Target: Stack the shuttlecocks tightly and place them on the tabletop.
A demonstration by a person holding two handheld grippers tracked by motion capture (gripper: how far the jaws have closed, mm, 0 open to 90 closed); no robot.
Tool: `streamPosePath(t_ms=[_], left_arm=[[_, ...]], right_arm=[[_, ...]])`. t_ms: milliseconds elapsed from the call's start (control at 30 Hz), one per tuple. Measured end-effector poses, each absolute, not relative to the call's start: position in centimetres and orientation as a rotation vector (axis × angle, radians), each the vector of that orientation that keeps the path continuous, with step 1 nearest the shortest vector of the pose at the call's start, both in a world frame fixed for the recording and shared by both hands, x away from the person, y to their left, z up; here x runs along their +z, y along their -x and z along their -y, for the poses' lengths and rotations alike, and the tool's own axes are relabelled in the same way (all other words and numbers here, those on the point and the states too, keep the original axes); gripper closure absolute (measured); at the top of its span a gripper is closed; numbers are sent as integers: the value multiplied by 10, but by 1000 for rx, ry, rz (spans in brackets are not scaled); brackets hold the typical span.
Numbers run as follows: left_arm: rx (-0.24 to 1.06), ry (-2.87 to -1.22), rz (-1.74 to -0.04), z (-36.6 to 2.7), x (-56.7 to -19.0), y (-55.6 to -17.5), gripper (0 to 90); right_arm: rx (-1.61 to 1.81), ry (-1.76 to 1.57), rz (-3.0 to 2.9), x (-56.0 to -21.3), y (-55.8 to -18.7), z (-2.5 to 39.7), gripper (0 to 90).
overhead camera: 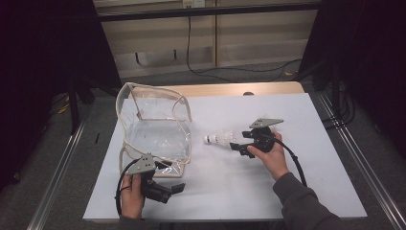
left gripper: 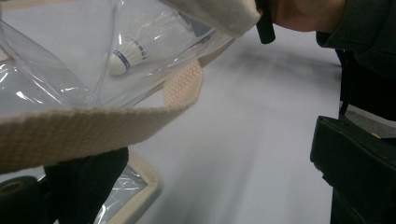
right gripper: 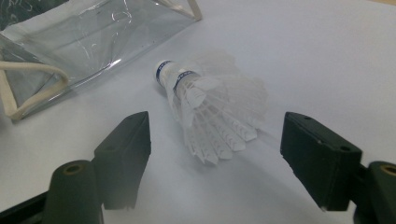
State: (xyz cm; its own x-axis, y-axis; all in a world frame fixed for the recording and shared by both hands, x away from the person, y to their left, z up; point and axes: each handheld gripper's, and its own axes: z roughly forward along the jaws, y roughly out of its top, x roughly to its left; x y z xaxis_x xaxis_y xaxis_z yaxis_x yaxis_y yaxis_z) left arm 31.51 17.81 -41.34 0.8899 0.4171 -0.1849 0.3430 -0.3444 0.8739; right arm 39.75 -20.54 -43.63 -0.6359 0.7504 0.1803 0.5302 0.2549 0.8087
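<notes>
Right tool (right gripper: 212,154): jaws apart, either side of the shuttlecock's skirt, not touching.
Shuttlecock (right gripper: 210,105): white feathers, white cork with blue band, lying on the worktop (overhead camera: 249,177) beside the bag.
Left tool (overhead camera: 163,188): state cannot be told; beside the clear bag (overhead camera: 155,127).

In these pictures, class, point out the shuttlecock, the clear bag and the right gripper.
shuttlecock (right gripper: 212,109), right gripper view, on its white feathers.
clear bag (overhead camera: 158,132), high view, on its transparent side.
right gripper (right gripper: 215,149), right gripper view, midway between its open jaws.
</notes>
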Motion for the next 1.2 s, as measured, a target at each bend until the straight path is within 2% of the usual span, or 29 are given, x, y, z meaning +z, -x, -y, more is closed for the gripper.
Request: streamPosePath(t_ms=[333,1200], left_arm=[[84,-1955,-555,-178,-414,-315,44],[84,-1956,-555,-178,-413,-316,44]], right_arm=[[1303,-1205,-2259,-432,-398,216,146],[1267,-1256,-2223,-422,-403,242,90]])
